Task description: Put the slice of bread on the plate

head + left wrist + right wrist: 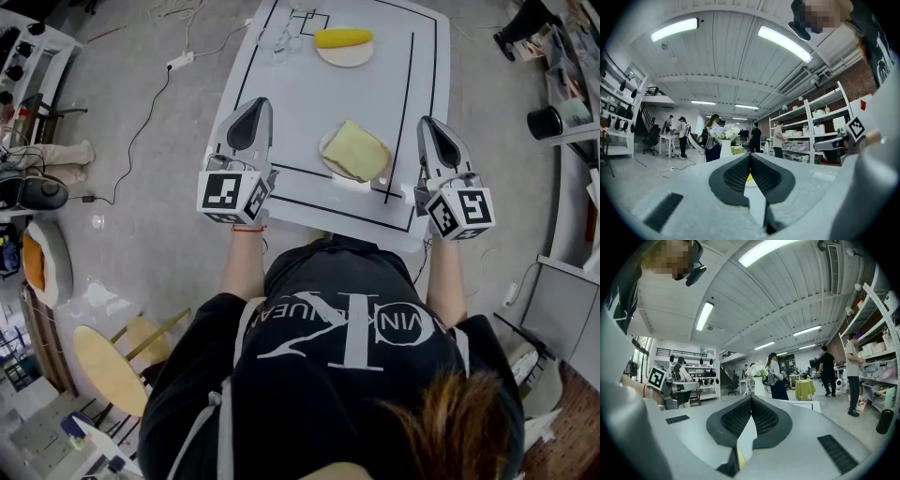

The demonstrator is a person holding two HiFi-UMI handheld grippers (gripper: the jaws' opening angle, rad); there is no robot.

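- Nearest: a black shirt [347, 347] with white print, both forearms stretched toward the counter's [300, 94] near edge.
- Left claw [257, 105] over the counter's left side, pointing away from the body, jaws pressed together on nothing.
- Right claw [427, 124] over the right side, pointing the same way, jaws likewise closed tight and empty.
- Between the two claws, nearer the right one: bread [354, 150] flat on a plate [325, 159], touching neither claw.
- Around that plate: black lines [405, 94] marked on the white counter.
- Farther back: a second plate [345, 56] with a long yellow item [343, 37] across it, and clear glassware [277, 42] just to its left.
- Beyond the counter, in the gripper views: a vase of flowers [724, 133], shelves [820, 126] with boxes, several people [682, 136] standing about.
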